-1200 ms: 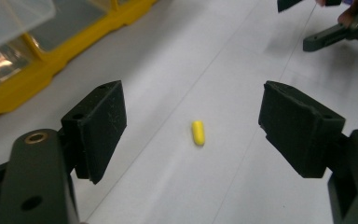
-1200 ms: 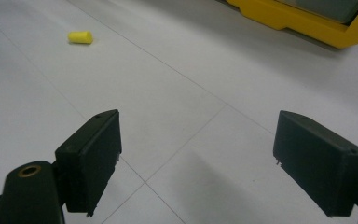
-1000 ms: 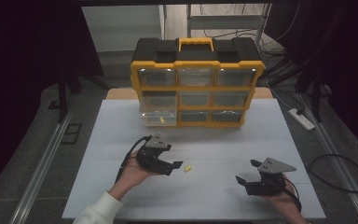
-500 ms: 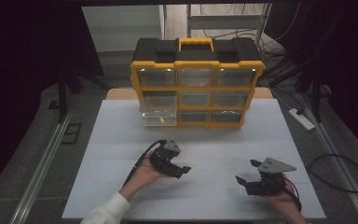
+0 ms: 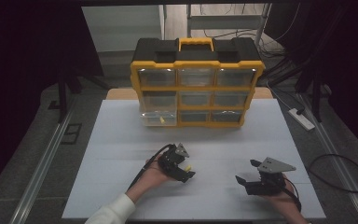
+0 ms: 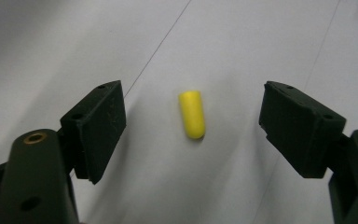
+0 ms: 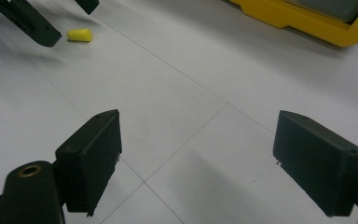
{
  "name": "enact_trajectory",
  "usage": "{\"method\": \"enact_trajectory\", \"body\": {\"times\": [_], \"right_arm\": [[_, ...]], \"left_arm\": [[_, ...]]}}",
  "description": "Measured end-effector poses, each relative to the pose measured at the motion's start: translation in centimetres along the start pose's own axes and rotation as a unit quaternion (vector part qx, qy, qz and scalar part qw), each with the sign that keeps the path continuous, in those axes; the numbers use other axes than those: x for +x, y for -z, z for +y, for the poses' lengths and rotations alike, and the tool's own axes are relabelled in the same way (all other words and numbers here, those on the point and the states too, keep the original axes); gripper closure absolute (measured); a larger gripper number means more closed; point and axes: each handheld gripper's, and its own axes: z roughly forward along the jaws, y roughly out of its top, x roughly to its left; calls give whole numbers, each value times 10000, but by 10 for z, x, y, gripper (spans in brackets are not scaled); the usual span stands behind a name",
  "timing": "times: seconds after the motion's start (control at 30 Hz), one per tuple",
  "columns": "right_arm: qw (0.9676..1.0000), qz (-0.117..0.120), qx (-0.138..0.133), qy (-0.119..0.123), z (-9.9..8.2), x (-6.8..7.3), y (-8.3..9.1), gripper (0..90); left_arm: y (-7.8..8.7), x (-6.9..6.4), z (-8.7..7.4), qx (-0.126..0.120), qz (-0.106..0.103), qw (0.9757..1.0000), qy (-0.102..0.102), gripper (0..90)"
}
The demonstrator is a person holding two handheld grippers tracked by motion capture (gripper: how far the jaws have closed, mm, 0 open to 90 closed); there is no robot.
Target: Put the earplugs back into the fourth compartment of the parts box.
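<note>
The left gripper (image 6: 192, 126) tilts down over the white table (image 5: 121, 154) with its jaws spread wide around the yellow earplug (image 6: 192, 114) — the plug lies flat between them, touching neither. The right gripper (image 7: 198, 158) rests low near the table's front edge, jaws also wide and empty, with bare surface ahead up to the yellow organizer (image 5: 196, 86).

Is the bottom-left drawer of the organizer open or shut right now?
Open. The drawer juts out past the organizer front while the others sit flush; a small yellow piece shows inside it.
</note>
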Motion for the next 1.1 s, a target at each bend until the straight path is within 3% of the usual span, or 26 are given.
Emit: {"method": "enact_trajectory", "body": {"times": [0.13, 0.3, 0.47, 0.63, 0.7, 0.77, 0.9, 1.1], "right_arm": [[10000, 3, 5, 0, 0, 0, 0, 162], [10000, -1, -6, -6, 0, -1, 1, 162], [10000, 3, -6, -8, 0, 0, 0, 162], [10000, -2, -2, 8, 0, 0, 0, 162], [10000, -2, -5, 7, 0, 0, 0, 162], [10000, -2, -9, 0, 0, 0, 0, 163], [10000, 3, -14, 3, 0, 0, 1, 163], [10000, -10, -6, 13, 0, 0, 0, 163]], "left_arm": [[-3, 0, 0, 25, -27, 10000, -33, 286], [-4, -2, 1, 38, -102, 9998, -157, 418], [-5, -4, 1, 103, 50, 9996, -267, 533], [-4, -5, 0, 74, 59, 9993, -369, 734], [-3, -6, 1, 59, 50, 9991, -409, 772], [0, -5, 1, -67, -24, 9994, -351, 777], [12, -5, 2, -322, 60, 9990, -312, 778], [32, -8, 4, -807, 165, 9962, -287, 778]]}}
